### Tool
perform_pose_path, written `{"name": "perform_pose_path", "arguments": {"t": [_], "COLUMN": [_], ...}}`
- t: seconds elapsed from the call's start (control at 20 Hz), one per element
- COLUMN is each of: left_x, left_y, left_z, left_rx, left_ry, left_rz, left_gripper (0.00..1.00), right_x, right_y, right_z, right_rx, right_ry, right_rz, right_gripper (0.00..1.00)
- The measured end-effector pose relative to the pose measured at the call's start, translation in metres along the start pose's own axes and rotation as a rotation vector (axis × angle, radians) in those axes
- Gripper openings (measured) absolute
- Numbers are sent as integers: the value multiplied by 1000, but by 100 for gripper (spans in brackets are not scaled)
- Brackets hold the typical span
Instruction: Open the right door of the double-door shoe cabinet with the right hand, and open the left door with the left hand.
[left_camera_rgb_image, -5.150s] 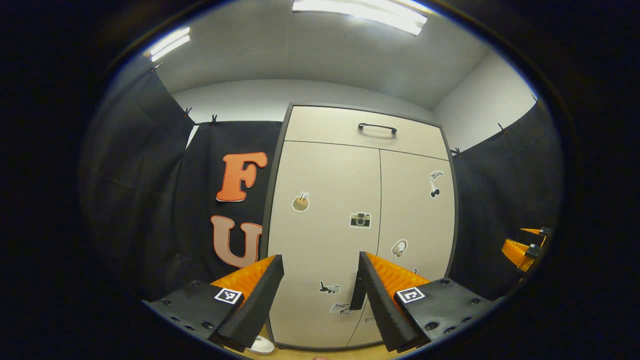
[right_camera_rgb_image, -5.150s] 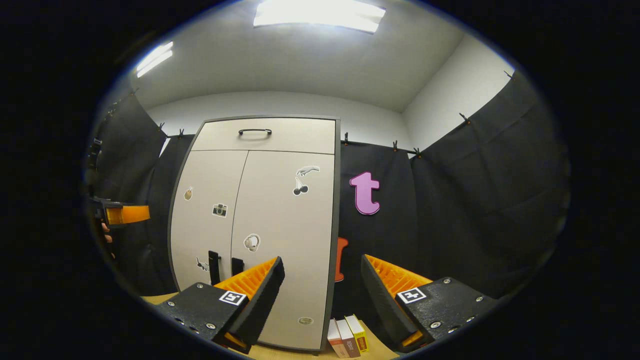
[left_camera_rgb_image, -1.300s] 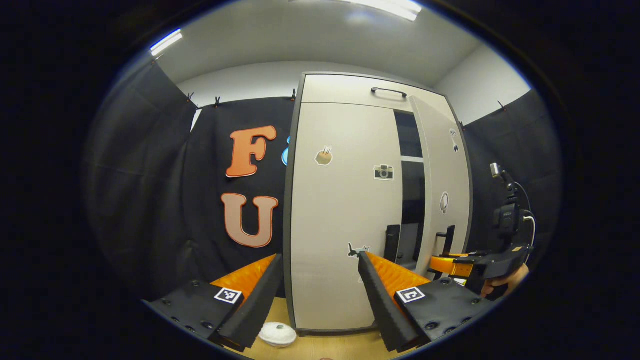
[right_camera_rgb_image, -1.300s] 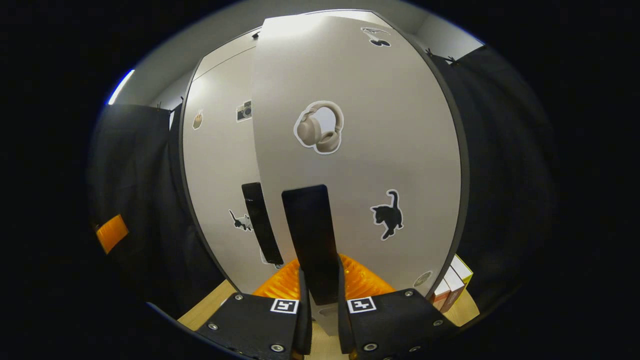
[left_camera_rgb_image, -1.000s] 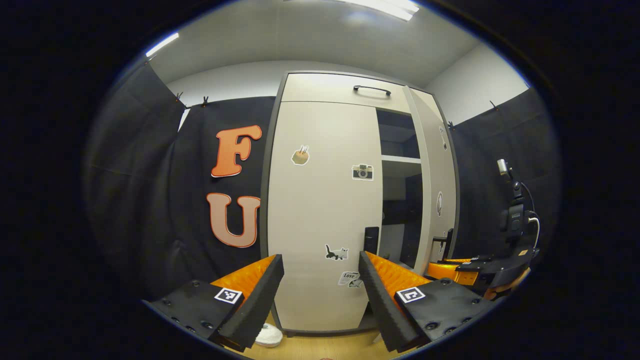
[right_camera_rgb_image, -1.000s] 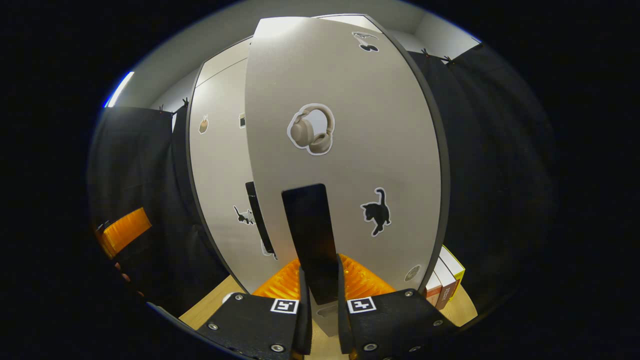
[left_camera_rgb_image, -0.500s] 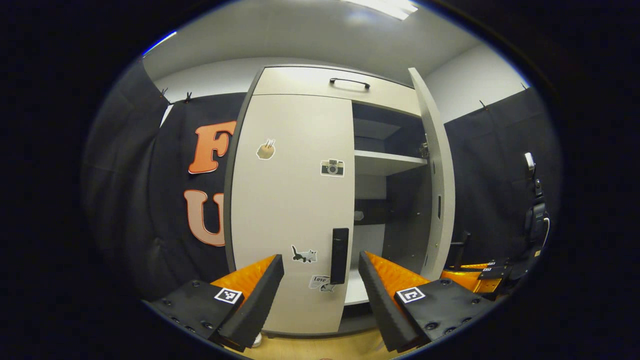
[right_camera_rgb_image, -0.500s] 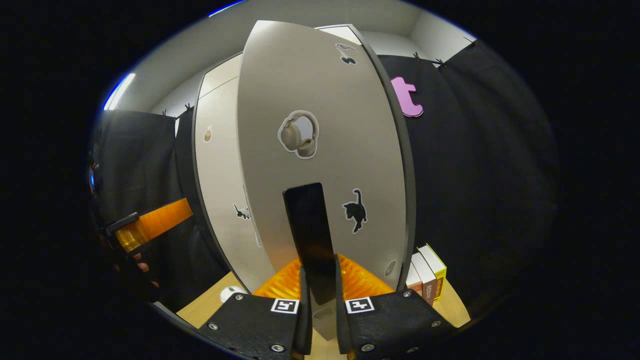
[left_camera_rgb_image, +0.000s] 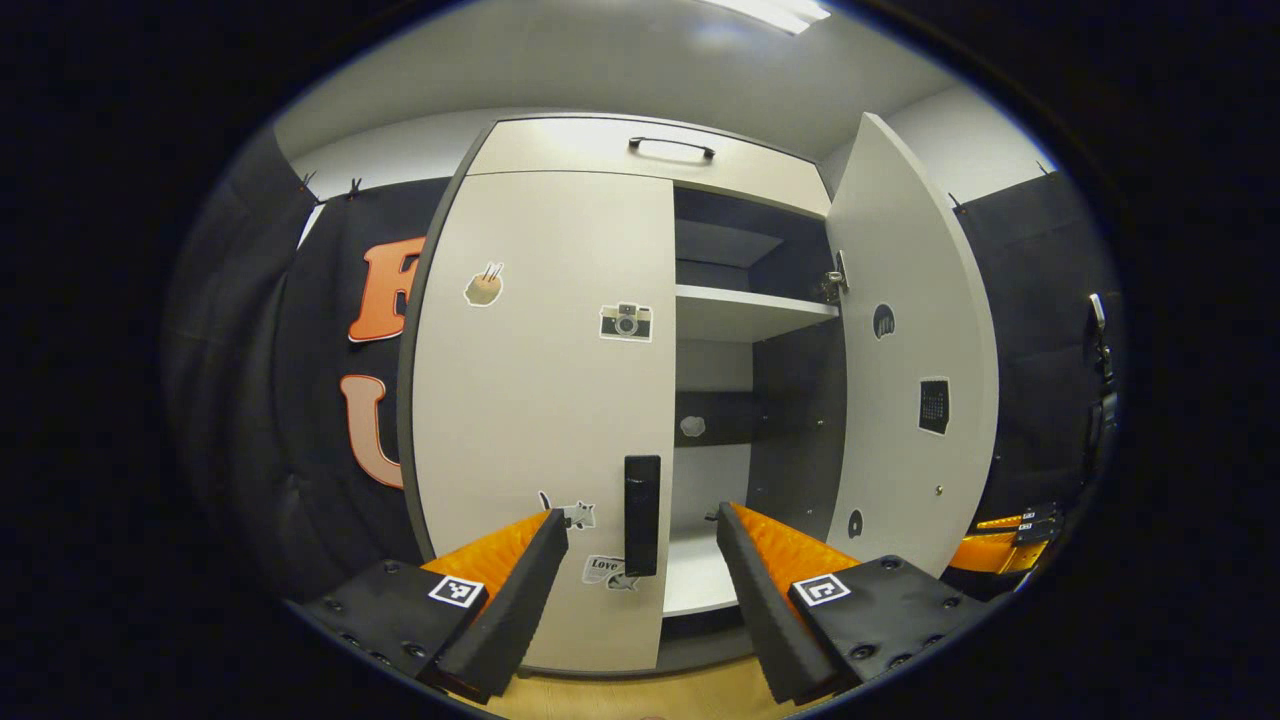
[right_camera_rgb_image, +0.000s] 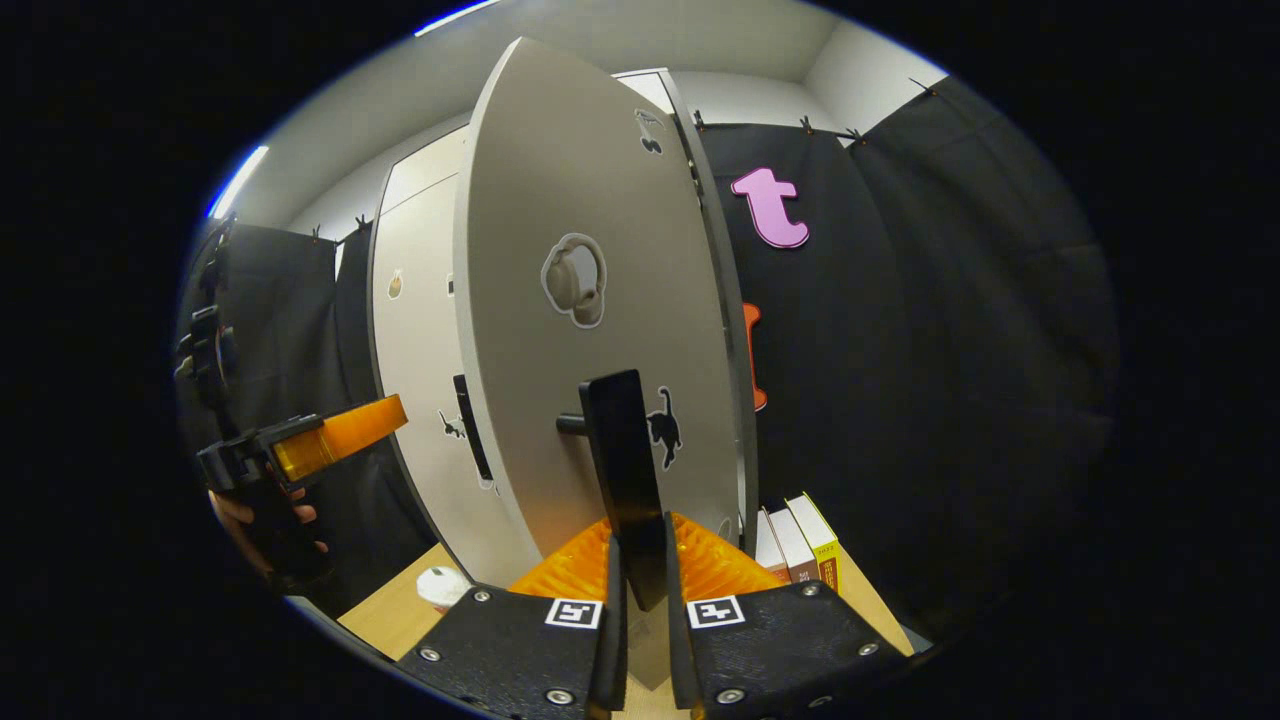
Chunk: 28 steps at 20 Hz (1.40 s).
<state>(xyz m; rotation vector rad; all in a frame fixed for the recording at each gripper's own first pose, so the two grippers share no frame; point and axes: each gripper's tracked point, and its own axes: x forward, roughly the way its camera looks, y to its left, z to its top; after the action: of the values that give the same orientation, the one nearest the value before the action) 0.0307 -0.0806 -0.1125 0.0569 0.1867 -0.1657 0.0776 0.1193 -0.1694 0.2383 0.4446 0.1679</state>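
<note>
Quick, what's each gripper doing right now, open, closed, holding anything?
Left gripper: open, holding nothing, left door handle ahead between its fingers.
Right gripper: closed on the right door handle.

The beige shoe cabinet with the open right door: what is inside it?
Inside the beige shoe cabinet, behind the open right door, are a pale upper shelf, a pale bottom board and a dark back wall. The closed left door hides the other half.

Right door (left_camera_rgb_image: 905, 380) stands swung out right of the closed left door (left_camera_rgb_image: 545, 400).
</note>
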Motion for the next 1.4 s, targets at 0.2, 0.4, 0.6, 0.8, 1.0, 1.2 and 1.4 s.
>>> {"name": "perform_pose_path", "arguments": {"t": [0.2, 0.4, 0.6, 0.8, 1.0, 1.2, 1.4], "left_x": [5, 10, 19, 27, 35, 49, 66], "left_y": [-8, -8, -8, -10, -5, 2, 2], "left_z": [-3, -3, -9, -19, -22, -30, -41], "left_rx": [4, 3, -2, -22, -16, -22, -50], "left_ry": [5, 2, 16, 39, 48, 71, 93], "left_rz": [-13, -6, -8, -18, -8, 3, -4], "left_gripper": [96, 97, 96, 97, 96, 96, 96], "right_x": [0, -8, -10, -7, -9, -21, -30], "right_y": [-11, -22, -43, -65, -66, -66, -68], "right_z": [2, 8, 11, 14, 16, 21, 27], "right_rx": [-58, -58, -73, -97, -83, -104, -84], "right_ry": [-18, -20, -28, -37, -40, -53, -79], "right_rz": [-20, -24, -106, -182, -180, -164, -138], "right_gripper": [17, 16, 15, 16, 2, 5, 10]}}
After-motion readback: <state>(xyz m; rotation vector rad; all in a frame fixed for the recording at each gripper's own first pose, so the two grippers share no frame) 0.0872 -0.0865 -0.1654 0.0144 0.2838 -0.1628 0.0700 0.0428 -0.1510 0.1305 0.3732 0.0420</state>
